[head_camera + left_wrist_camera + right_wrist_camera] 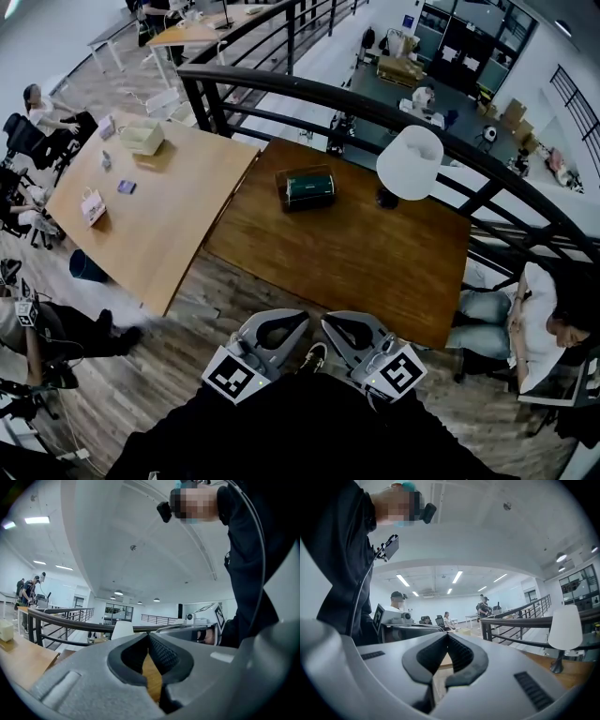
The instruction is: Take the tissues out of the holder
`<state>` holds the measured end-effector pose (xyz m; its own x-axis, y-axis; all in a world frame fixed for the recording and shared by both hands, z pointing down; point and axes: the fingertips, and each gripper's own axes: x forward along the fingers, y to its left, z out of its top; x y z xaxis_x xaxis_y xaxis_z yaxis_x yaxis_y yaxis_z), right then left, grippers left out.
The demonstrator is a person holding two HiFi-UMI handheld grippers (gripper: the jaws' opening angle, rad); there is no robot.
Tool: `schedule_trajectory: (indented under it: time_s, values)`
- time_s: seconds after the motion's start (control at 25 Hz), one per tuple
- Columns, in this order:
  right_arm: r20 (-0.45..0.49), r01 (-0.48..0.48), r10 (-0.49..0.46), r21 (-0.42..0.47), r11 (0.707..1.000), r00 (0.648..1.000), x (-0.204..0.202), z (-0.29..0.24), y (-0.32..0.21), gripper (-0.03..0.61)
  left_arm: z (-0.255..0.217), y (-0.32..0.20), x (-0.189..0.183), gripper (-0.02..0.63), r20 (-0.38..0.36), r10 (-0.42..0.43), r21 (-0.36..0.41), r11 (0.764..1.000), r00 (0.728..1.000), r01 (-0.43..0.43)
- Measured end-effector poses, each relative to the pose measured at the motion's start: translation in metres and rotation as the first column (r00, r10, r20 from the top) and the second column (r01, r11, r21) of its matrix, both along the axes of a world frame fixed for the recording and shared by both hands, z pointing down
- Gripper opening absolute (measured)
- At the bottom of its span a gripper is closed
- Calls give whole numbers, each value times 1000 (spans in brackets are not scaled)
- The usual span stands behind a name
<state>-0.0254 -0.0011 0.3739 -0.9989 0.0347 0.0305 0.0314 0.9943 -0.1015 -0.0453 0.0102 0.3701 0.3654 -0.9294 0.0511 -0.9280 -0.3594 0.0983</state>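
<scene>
1. Head view: the tissue holder, a dark green boxy case, sits on the dark wooden table near a white lamp. It is well apart from the left gripper and right gripper, which are side by side off the near edge. The tissues should be light, soft and easily torn, so pinch them gently at the top opening.
2. Left gripper view: the ribbed dark pads are pressed together on nothing, and the holder is out of sight.
3. Right gripper view: the smooth grey jaws meet at the tips, also empty.

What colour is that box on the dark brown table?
Dark green, with a darker rim. The tissue holder shows best in the head view.
</scene>
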Motion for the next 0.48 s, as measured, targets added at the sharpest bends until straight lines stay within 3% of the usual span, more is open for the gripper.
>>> schedule_trajectory:
  time_s: [0.48]
  values:
    - [4,59,-59,-8,998,998,11,-1,-49,5,1,-47,15,11,20,-59,-7,998,998,60]
